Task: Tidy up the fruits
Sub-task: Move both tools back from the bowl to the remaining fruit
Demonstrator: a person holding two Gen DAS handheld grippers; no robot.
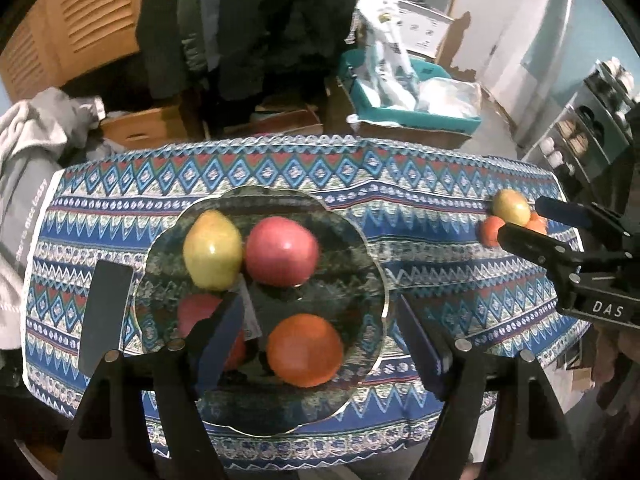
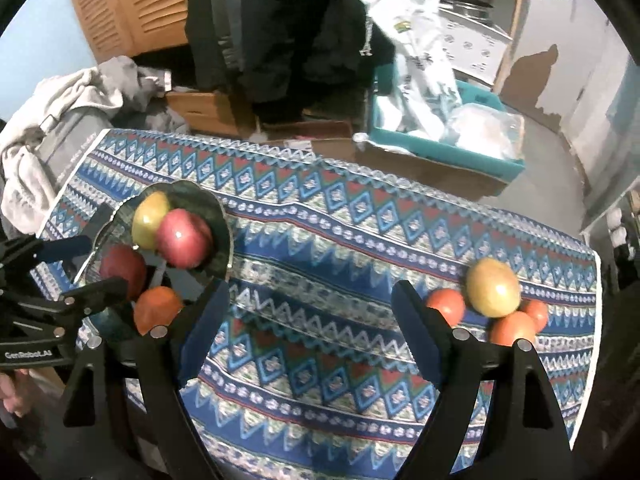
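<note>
Patterned tablecloth (image 2: 320, 248); grey hoodie (image 2: 60, 128), teal bin (image 2: 448, 148) of white bags, cardboard boxes (image 1: 140, 128), louvred wooden door (image 2: 132, 4)

A glass plate (image 1: 372, 264) at left holds four fruits. At right, a yellow apple (image 2: 494, 287) touches three oranges (image 2: 512, 328)

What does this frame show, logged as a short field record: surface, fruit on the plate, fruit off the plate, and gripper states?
surface: patterned tablecloth
plate: glass plate, left side of the table
on plate: yellow fruit, two red apples, one orange fruit
off plate: yellow fruit resting among three orange fruits, right side
left gripper: open, empty, above the plate
right gripper: open, empty, over bare cloth
</note>
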